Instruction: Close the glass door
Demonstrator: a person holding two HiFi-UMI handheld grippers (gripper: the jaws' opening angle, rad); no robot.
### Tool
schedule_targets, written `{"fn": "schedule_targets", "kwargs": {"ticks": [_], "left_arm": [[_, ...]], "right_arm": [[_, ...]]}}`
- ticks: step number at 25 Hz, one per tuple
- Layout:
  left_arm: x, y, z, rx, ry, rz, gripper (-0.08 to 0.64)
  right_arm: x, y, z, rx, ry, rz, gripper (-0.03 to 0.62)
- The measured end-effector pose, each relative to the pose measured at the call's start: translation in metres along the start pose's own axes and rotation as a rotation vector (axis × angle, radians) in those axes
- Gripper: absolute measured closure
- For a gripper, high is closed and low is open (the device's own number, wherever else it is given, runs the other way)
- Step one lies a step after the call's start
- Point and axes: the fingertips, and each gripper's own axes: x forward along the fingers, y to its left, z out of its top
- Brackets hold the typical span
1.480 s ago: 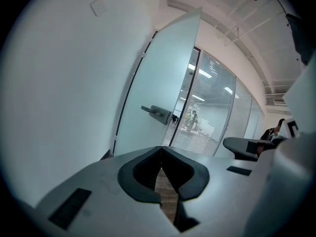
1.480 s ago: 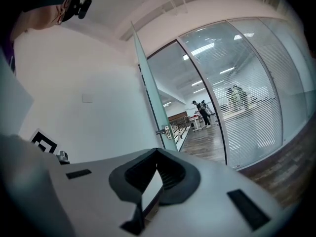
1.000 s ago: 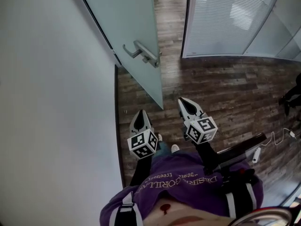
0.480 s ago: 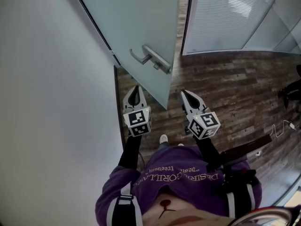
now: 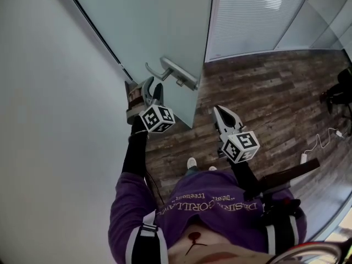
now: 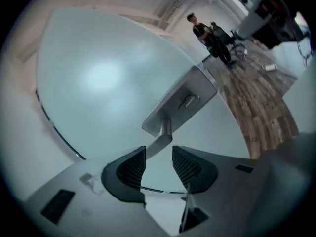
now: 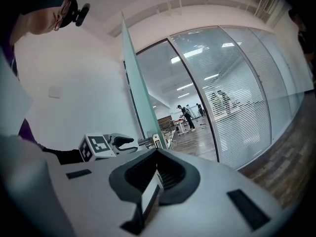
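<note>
The frosted glass door stands ajar at the top of the head view, its metal lever handle near the free edge. My left gripper is right at that handle. Its jaws have just been opening and stand open. In the left gripper view the lever's end lies between the open left gripper pads, and no pad presses on it. My right gripper hangs lower right, apart from the door, shut and empty. In the right gripper view the right gripper faces the door edge.
A white wall runs along the left. Dark wood floor lies beyond the door. A glass partition with blinds closes the back right. A white cable and plug lie on the floor. A person stands far off.
My left gripper has moved up and forward to the door handle, rolled over, and opened its jaws around the lever's end. The right gripper has hardly shifted.
</note>
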Motion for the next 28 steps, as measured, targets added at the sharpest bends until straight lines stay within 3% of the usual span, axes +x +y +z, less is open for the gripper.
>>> {"fn": "schedule_targets", "kwargs": {"ticks": [2,5,11,20,28], "left_arm": [[0.011,0.000,0.003,0.140,0.014,0.019,0.417],[0.019,-0.003,0.016,0.231,0.003,0.011,0.417],[0.021,-0.007,0.005,0.235,0.023,0.007,0.416],[0.016,-0.011,0.020,0.290,-0.014,0.023,0.416],[0.043,-0.023,0.034,0.328,0.036,-0.040,0.416]], "right_arm": [[0.001,0.000,0.000,0.004,-0.001,0.002,0.595],[-0.001,0.000,0.002,0.007,-0.006,0.000,0.595],[0.008,0.003,-0.009,0.003,-0.010,-0.015,0.595],[-0.001,-0.003,-0.011,0.023,0.003,-0.009,0.595],[0.018,-0.047,0.010,0.047,-0.041,0.057,0.595]]}}
